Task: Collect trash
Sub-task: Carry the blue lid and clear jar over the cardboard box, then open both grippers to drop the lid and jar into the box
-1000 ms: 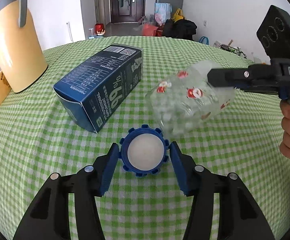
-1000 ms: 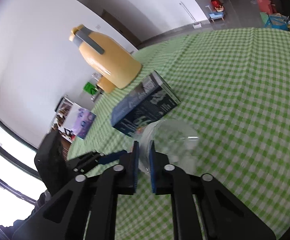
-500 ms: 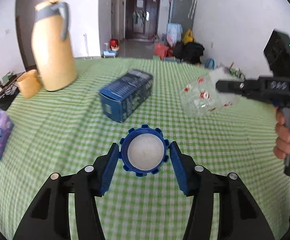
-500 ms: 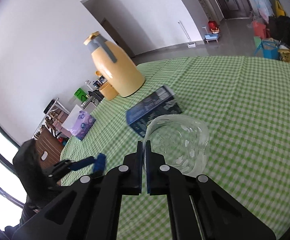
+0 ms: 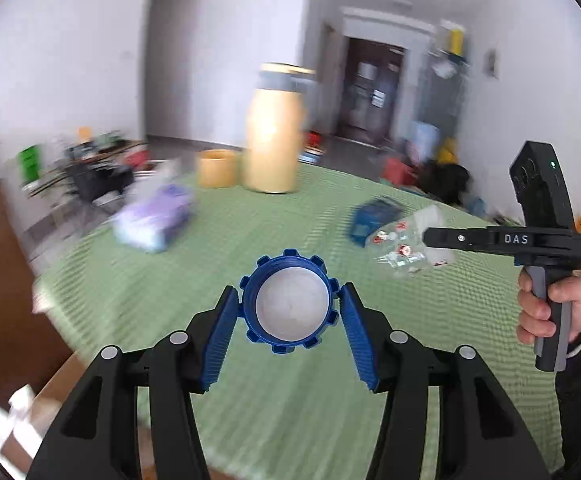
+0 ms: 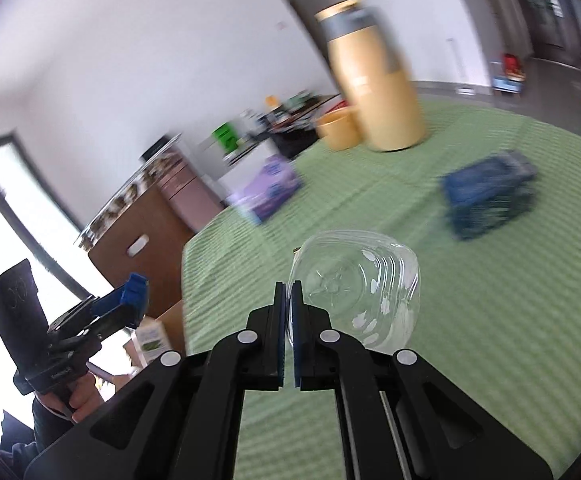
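- The blue notched lid (image 5: 286,300) sits between the ribbed pads of the left gripper (image 5: 287,322), white inside facing the camera. The jaws stand half apart and clamp the lid at its 9 and 3 o'clock edges, exactly as they did a second ago.
- The clear plastic container (image 6: 354,292) hangs from the right gripper (image 6: 290,320), whose jaws are shut tight on a thin strip of its rim. In the left wrist view the same container (image 5: 406,244), with small red prints, hangs at 3 o'clock off the lid.
- What has changed is the backdrop. A second ago both pieces hovered close over the middle of the table; now both hands have pulled back and risen, and the view is streaked with blur.
- The blue carton (image 5: 374,218), once just beyond the lid at 11 o'clock, now lies well apart at 1 o'clock. The yellow thermos (image 5: 274,132) and yellow cup (image 5: 216,168) stand far off at 12 o'clock, and a purple pack (image 5: 154,220) shows at 10 o'clock.
- The edge of the green checked tablecloth (image 6: 490,320) and a cardboard box (image 6: 170,322) below it, at 9 o'clock in the right wrist view, have come into sight.
- My reading: both pieces of trash are picked and being carried off the table, probably towards that box. The carton remains to collect.
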A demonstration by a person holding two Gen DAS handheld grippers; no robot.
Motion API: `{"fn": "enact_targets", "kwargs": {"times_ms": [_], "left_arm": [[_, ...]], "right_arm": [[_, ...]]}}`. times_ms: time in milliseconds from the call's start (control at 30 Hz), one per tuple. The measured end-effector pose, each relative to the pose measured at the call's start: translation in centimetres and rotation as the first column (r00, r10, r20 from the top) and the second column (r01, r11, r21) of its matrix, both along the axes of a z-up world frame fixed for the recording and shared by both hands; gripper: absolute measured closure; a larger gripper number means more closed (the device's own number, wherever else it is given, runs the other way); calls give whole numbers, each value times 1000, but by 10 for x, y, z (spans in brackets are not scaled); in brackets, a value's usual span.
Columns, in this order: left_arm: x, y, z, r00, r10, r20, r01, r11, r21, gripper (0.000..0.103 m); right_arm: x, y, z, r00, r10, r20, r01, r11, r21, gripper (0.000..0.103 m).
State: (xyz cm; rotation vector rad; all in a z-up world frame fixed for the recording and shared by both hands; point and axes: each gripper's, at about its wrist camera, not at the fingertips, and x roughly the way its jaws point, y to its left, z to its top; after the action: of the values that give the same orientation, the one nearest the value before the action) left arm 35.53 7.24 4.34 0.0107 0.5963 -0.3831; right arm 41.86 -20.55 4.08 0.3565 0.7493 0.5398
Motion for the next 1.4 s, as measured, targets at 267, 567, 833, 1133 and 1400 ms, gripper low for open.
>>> {"fn": "enact_targets", "kwargs": {"times_ms": [267,567,833,1133,1400], "left_arm": [[-82,160,-20,952,306,-26,-306,951,-41,53],[-122,243,-60,883,440,-161,-456,887,-76,53],[-101,216,-96,893,369,-258,-405,908,-103,53],[-56,179,-139,896,261,-358,-319,941,-111,53],[-7,135,-196,845,248,-474,-254,966,54,53]], "right_arm": [[0,160,-10,959,283,-23,-283,959,-26,100],[-8,327,-53,861,490,-137,-508,836,-206,100],[26,382,-98,852,452,-264,-517,804,-293,92],[41,373,-89,882,410,-232,-464,842,-276,48],[30,319,-58,920,361,-153,-390,883,-262,43]]}}
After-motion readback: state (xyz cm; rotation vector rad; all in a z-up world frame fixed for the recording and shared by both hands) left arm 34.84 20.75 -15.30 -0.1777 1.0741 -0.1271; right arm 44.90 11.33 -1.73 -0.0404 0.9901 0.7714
